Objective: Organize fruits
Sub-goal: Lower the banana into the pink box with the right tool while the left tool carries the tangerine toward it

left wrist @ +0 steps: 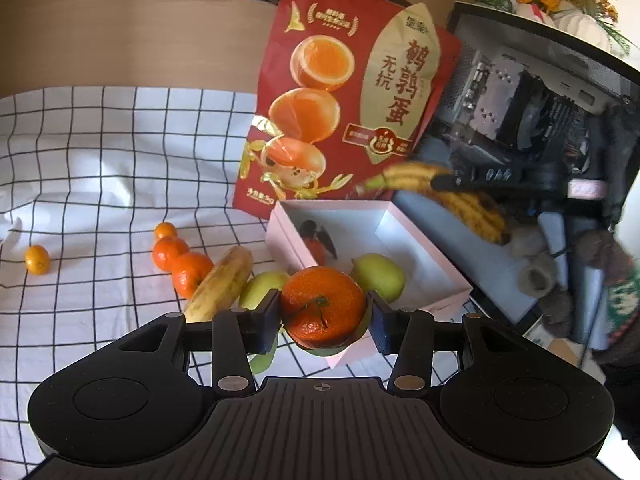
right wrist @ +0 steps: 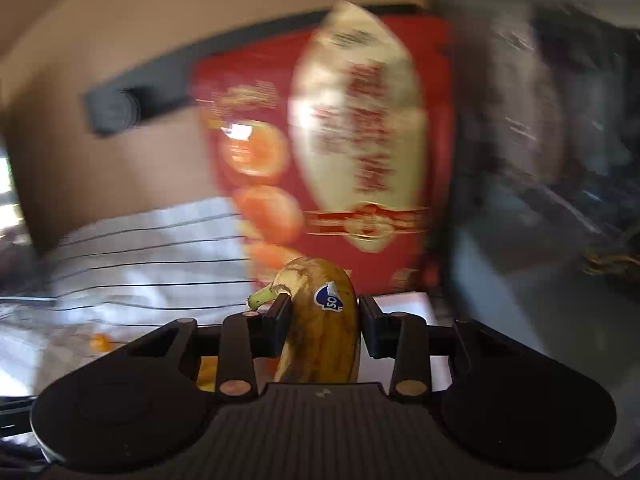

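Tabletop (left wrist: 100, 40) is tan wood, partly covered by white black-grid cloth (left wrist: 100, 152). Landmark: open white box (left wrist: 424, 256) on the cloth. Behind box a red snack bag (left wrist: 340, 92) stands upright; right of box an open PC case (left wrist: 540, 92). Left gripper (left wrist: 324, 312) clamps a large orange (left wrist: 322, 306) in front of box, off the cloth. Green pear (left wrist: 380, 276) inside box, second pear (left wrist: 262, 288) just left of it. Loose banana (left wrist: 222, 282), small oranges (left wrist: 180, 264) left of box. Right gripper (right wrist: 322, 320) nearly closed on a banana (right wrist: 320, 320), held above the box; right view blurred
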A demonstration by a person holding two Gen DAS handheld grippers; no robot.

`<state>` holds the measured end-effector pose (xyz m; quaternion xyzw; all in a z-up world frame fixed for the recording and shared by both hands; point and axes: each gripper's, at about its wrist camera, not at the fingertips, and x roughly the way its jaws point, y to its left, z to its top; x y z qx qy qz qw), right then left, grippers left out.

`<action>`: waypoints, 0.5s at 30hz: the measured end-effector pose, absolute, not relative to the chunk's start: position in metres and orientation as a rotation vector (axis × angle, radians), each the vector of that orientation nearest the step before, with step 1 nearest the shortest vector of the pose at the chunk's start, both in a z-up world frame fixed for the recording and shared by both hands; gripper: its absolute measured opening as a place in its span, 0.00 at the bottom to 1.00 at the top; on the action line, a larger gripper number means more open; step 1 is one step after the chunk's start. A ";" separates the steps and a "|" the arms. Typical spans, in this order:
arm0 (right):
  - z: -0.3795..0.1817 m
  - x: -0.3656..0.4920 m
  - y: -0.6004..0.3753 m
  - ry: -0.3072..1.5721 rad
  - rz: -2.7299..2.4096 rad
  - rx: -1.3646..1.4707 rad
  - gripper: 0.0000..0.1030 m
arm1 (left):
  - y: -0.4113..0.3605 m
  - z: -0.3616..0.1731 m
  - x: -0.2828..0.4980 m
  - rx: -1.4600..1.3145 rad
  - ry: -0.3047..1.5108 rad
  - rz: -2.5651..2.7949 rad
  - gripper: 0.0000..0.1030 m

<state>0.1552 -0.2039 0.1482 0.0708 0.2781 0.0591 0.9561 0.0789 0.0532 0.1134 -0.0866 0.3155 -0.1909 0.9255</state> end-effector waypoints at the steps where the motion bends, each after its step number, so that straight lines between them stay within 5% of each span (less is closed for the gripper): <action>1: 0.139 0.162 -0.208 0.581 0.105 0.160 0.35 | 0.054 0.112 0.080 -0.178 0.655 -0.383 0.49; 15: 0.056 0.191 -0.231 0.631 0.031 0.318 0.36 | 0.072 0.097 0.094 -0.128 0.769 -0.315 0.49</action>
